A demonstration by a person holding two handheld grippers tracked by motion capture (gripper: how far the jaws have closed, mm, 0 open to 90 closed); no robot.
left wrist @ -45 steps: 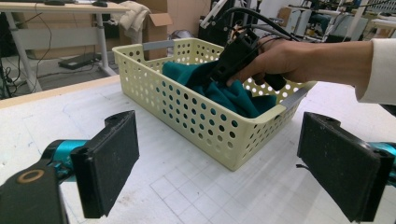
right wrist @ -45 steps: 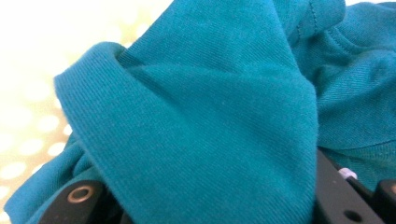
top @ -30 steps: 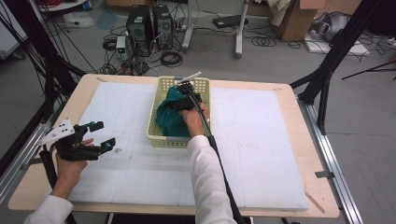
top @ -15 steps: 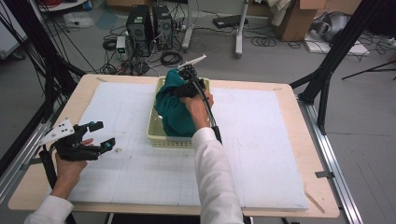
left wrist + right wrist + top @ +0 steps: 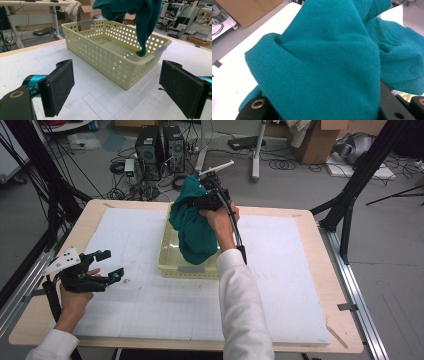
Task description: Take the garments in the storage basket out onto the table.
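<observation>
A teal cloth [image 5: 192, 227] hangs bunched from my right gripper [image 5: 204, 201], which is shut on its top above the far end of a pale yellow perforated basket [image 5: 168, 254]. In the right gripper view the cloth [image 5: 324, 62] drapes over both black jaws and hides the pads. The cloth's [image 5: 143, 22] lowest tip dangles just inside the basket [image 5: 100, 58] near its short end. The basket's floor looks bare. My left gripper [image 5: 112, 264] rests low over the white mat, left of the basket, open with nothing between its pads [image 5: 60, 85].
A white gridded mat [image 5: 280, 285] covers the wooden table [image 5: 345, 340]. Black frame posts [image 5: 345, 215] stand at the table's sides. Computer towers [image 5: 157, 147] and cables lie on the floor beyond the far edge.
My right gripper has risen with the teal cloth, drawing most of it up out of the basket. The left gripper has stayed where it was.
</observation>
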